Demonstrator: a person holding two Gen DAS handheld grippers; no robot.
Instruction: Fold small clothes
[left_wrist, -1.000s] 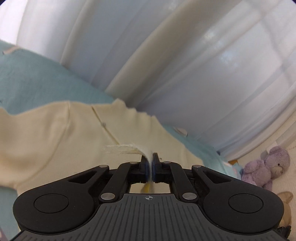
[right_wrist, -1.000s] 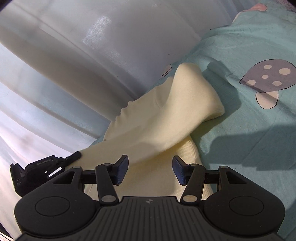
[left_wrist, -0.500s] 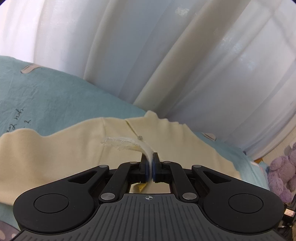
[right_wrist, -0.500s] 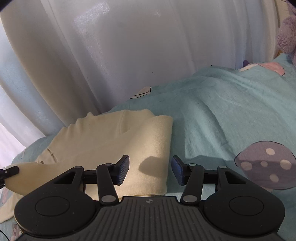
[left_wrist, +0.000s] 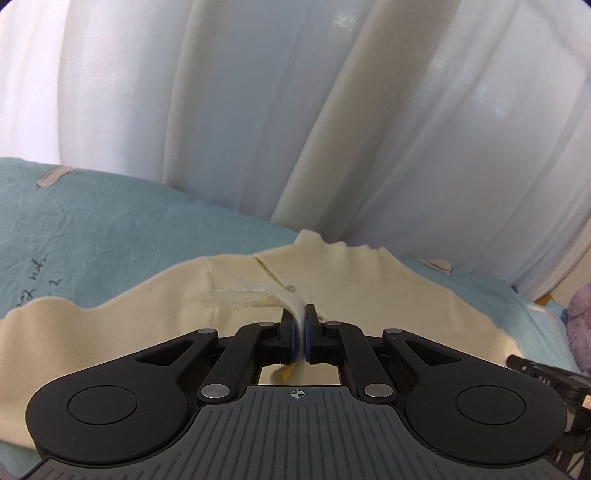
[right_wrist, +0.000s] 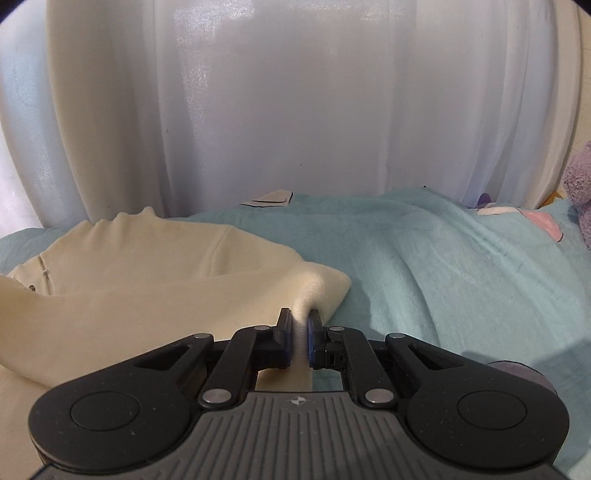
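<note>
— Left gripper (left_wrist: 299, 332): how did we have it?

— We had the jaws pinched together with only a thin strip of pale cloth between the blue pads (left_wrist: 293, 338). It pointed forward, held low and about level.

— And our right gripper (right_wrist: 298, 334)?

— We had that clamped too, its pads (right_wrist: 286, 339) a little further apart around a thicker fold. Same low, level pose. Its black body showed at the right edge of our left view.
</note>
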